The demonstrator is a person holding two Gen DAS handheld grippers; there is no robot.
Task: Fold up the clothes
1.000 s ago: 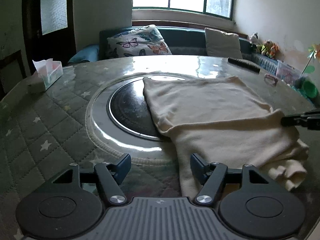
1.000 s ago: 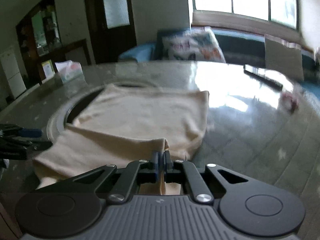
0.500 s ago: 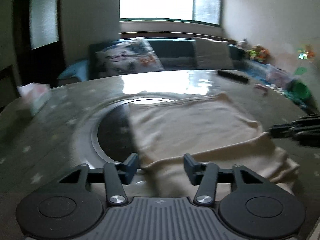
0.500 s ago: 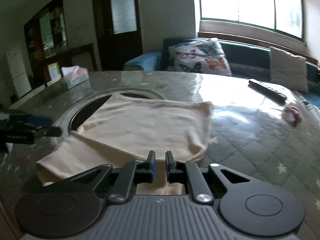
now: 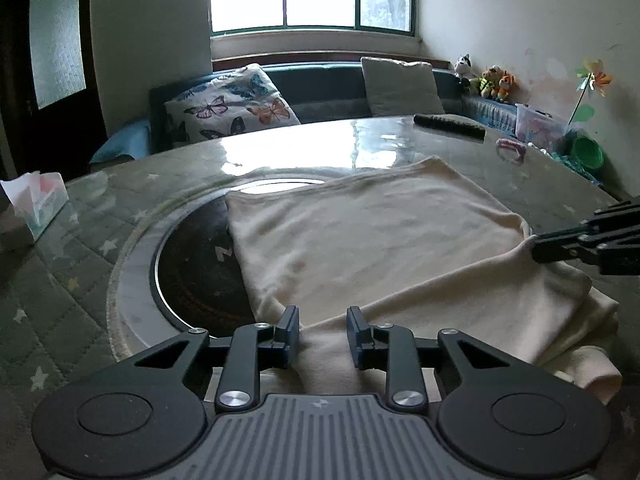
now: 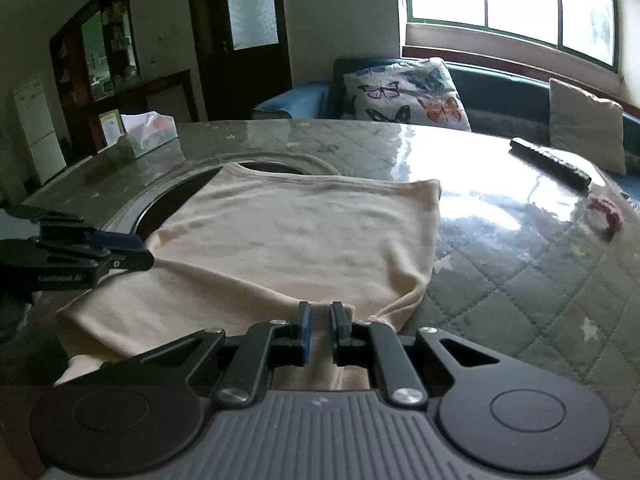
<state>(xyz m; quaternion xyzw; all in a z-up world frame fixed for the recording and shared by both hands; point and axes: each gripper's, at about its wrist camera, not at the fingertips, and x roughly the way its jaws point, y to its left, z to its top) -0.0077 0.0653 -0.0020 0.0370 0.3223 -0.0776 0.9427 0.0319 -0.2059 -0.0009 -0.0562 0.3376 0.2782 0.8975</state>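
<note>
Left wrist view: cream garment [image 5: 372, 236] spread on round table [image 5: 80, 280], partly over dark inset disc [image 5: 196, 268]. Left gripper [image 5: 323, 330] jaws have just been closing, gap remains, folded cloth edge between them, pads not pressing. Right gripper [image 5: 538, 249] at garment's right edge.

Right wrist view: right gripper [image 6: 320, 326] jaws nearly together, pinching narrow fold of garment [image 6: 288, 240] near edge. Left gripper [image 6: 146, 254] at cloth's left corner. Remote [image 6: 550, 162] far beyond jaws, right.

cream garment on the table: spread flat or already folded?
Partly folded: the cream garment has its near part doubled into layers at the edge by the right gripper.
</note>
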